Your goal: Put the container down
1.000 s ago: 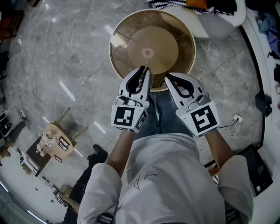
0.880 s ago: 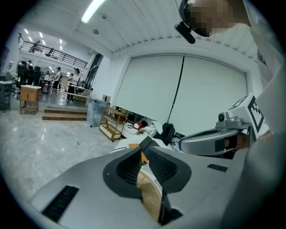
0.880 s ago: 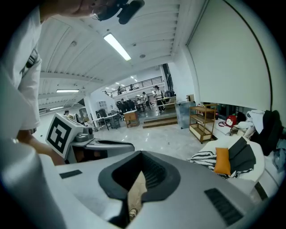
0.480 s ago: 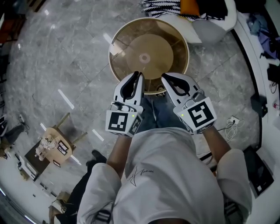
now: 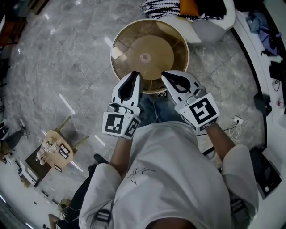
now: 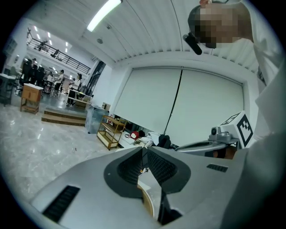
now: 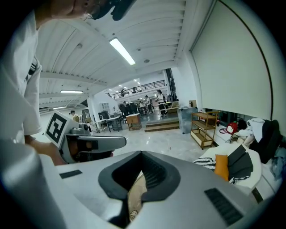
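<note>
nearest to us is our white shirt [image 5: 170,174], and from it both arms reach forward with a pair of tongs in each hand. the left tongs [image 5: 135,75] pinch the near rim of the round amber container [image 5: 134,44]. their jaws have just been closing, and in the left gripper view they stand almost together with the tan rim caught between them. the right tongs [image 5: 164,74] grip the same near rim just beside the left pair, and the right gripper view shows the tan wall wedged between their dark pads. the container hangs out in front of us, open side up and roughly level. it is held by that one edge, up off the grey marble floor [image 5: 67,58]. our jeans [image 5: 156,109] show underneath, between the two tools. off to our left, well apart from the container, a small wooden stool [image 5: 56,145] stands on the floor. beyond the container lies a white seat [image 5: 214,24], with a striped cloth [image 5: 161,5] and an orange cushion [image 5: 187,6] on it.
</note>
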